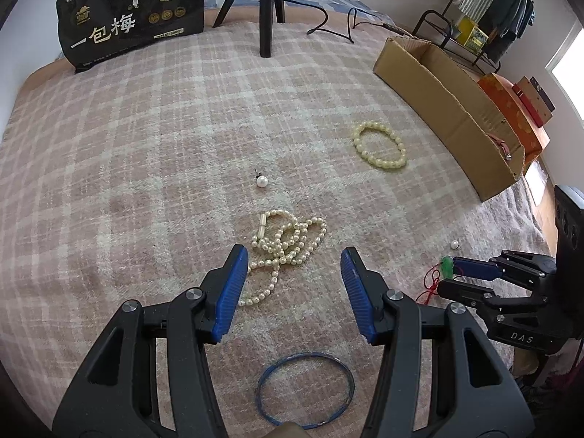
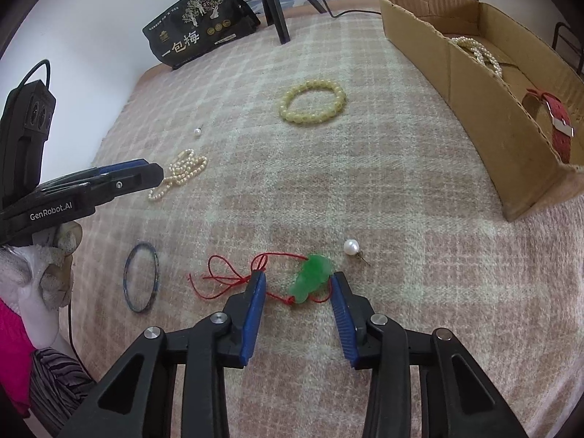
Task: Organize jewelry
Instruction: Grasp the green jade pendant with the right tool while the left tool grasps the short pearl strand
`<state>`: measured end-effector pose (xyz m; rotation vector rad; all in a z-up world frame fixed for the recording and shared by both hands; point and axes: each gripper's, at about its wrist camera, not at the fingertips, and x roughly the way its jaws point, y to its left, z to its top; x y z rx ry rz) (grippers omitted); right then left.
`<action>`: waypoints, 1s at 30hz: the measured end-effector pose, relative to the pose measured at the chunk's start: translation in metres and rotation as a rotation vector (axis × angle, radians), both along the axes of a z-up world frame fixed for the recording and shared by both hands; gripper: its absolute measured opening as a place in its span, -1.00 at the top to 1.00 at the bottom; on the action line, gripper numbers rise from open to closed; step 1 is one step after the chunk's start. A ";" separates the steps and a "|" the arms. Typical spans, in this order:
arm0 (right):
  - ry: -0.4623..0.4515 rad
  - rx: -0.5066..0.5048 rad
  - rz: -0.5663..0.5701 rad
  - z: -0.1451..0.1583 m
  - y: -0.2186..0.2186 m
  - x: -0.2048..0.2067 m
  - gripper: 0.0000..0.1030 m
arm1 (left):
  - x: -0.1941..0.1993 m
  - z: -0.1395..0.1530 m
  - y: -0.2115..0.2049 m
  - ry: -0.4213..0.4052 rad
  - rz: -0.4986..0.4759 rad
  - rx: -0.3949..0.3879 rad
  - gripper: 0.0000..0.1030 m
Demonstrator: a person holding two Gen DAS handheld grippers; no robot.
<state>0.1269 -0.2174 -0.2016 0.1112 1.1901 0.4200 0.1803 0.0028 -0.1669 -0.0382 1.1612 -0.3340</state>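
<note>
My left gripper point(image 1: 294, 259) is open above the plaid blanket, its tips just short of a tangled pearl necklace point(image 1: 286, 239). A blue bangle point(image 1: 306, 388) lies under it. My right gripper point(image 2: 298, 281) is open, its blue pads on either side of a green jade pendant point(image 2: 310, 281) on a red cord point(image 2: 226, 277). A pearl earring point(image 2: 351, 246) lies just beyond it. A second pearl earring point(image 1: 261, 181) and a yellow bead bracelet point(image 1: 379, 146) lie farther out. The cardboard box point(image 2: 485, 109) holds a pearl strand point(image 2: 478, 51) and a red strap point(image 2: 558, 127).
A black snack bag point(image 1: 131, 14) stands at the blanket's far edge beside black tripod legs point(image 1: 266, 7) and a cable. An orange box point(image 1: 514, 106) sits behind the cardboard box. The right gripper shows at the right of the left wrist view point(image 1: 463, 273).
</note>
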 end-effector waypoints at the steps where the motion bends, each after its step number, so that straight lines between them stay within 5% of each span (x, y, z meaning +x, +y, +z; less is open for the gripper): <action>1: -0.006 -0.010 0.005 0.000 0.001 0.000 0.27 | 0.001 -0.001 -0.001 0.001 -0.002 0.003 -0.05; 14: -0.104 -0.154 0.103 0.001 0.023 -0.003 0.44 | 0.009 -0.025 -0.013 -0.004 -0.025 0.103 -0.04; 21: -0.136 -0.178 0.106 0.000 0.023 -0.006 0.56 | 0.007 -0.025 -0.014 -0.048 -0.026 0.141 0.65; 30: -0.152 -0.177 0.111 0.002 0.023 -0.006 0.70 | -0.001 -0.013 -0.021 -0.089 -0.037 0.141 0.89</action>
